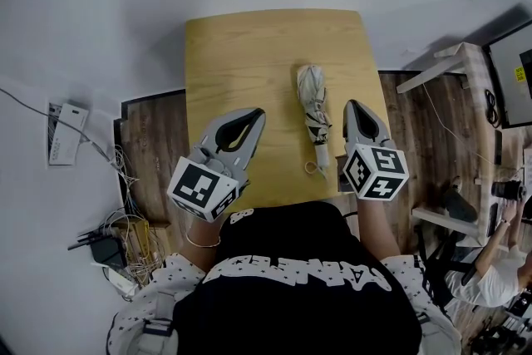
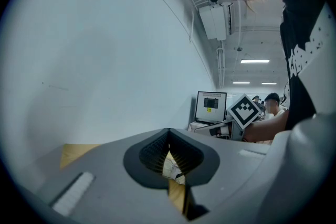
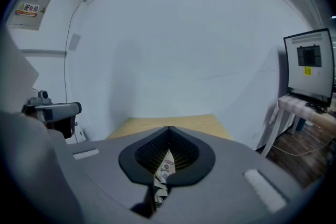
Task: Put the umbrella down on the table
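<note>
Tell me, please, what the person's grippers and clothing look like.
The left tongs and right tongs are pale grey, teardrop-shaped, with black ribbed pads; each carries a white cube with black square markers. The person wears a black top with white print and white dotted sleeves.

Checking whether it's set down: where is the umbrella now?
In the head view the folded umbrella lies on the wooden table, right of centre, between the left gripper and the right gripper, nearer the right.

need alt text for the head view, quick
A folded pale fabric umbrella lies on a light wooden table, seen from above, with nothing holding it. The grey left gripper and right gripper, each bearing a black-and-white marker cube, flank it with jaws shut.
</note>
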